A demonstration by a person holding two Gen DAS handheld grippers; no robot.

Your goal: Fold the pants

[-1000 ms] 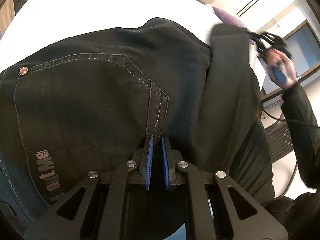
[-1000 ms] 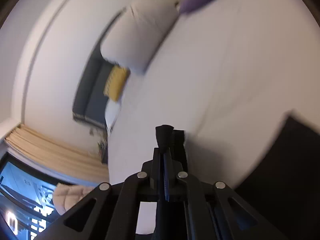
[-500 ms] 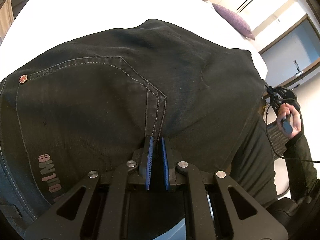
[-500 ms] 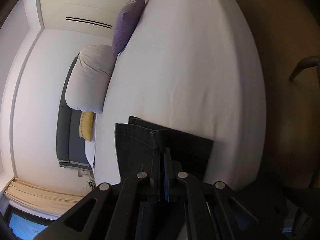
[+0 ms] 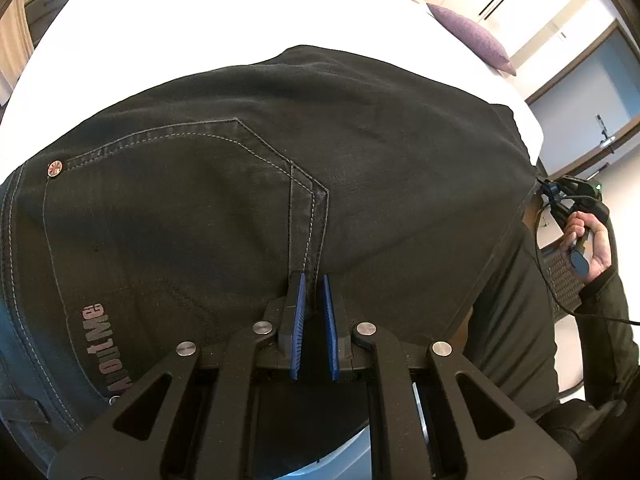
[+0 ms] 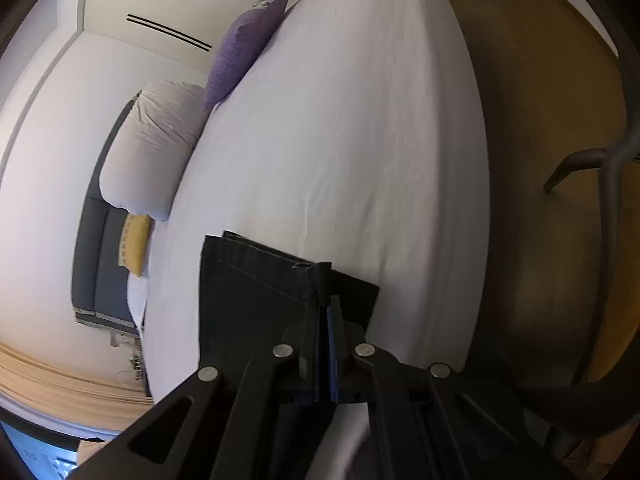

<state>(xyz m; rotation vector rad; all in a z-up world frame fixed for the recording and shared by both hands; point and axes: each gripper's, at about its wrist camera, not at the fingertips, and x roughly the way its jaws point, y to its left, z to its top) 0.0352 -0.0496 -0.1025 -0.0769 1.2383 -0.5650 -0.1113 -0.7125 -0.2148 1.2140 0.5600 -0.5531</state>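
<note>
Since half a second ago our right tool has carried the leg end down, so the hem now lies near the bed edge, no longer swinging through the air as it did a second back.

From the left wrist, the pants (image 5: 280, 184) are spread over the white bed (image 5: 200, 16), back pocket up. Our left tool (image 5: 314, 288) sits at the near edge of the seat with its blue pads a narrow gap apart and dark cloth between them; we judge it pins that end so the fabric cannot slide while the other end is drawn out. At the far right, the hand (image 5: 588, 240) holds the other tool's handle by the leg end.

From the right wrist, the right tool (image 6: 325, 304) is pressed closed on the hem of the pants (image 6: 248, 292), keeping the leg taut and flat on the bed (image 6: 360, 140), below the purple pillow (image 6: 248, 48).
</note>
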